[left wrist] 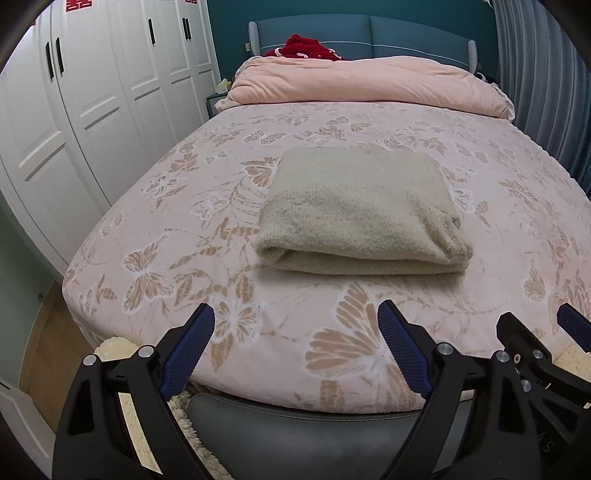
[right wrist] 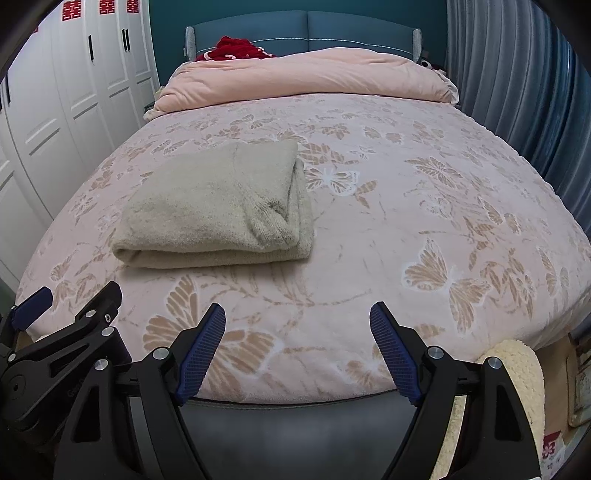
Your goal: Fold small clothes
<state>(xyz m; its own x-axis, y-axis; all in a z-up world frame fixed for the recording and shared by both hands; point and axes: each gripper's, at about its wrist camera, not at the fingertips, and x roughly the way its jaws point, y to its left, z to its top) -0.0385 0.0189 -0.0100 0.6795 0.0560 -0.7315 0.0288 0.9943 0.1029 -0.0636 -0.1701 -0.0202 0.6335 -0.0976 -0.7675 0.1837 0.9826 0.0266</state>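
Left wrist view: beige knit sweater (left wrist: 364, 212) lay folded in a thick rectangle on the pink butterfly-print bedspread (left wrist: 184, 229), centre of bed. Left gripper (left wrist: 296, 345) hung above the foot edge, blue pads spread wide, nothing between them, well short of the sweater. Right gripper (left wrist: 535, 332) showed at lower right.

Right wrist view: sweater (right wrist: 218, 206) sat left of centre. Right gripper (right wrist: 297, 347) likewise splayed, empty. Peach duvet (right wrist: 306, 77) bunched by the blue headboard (right wrist: 306, 27).
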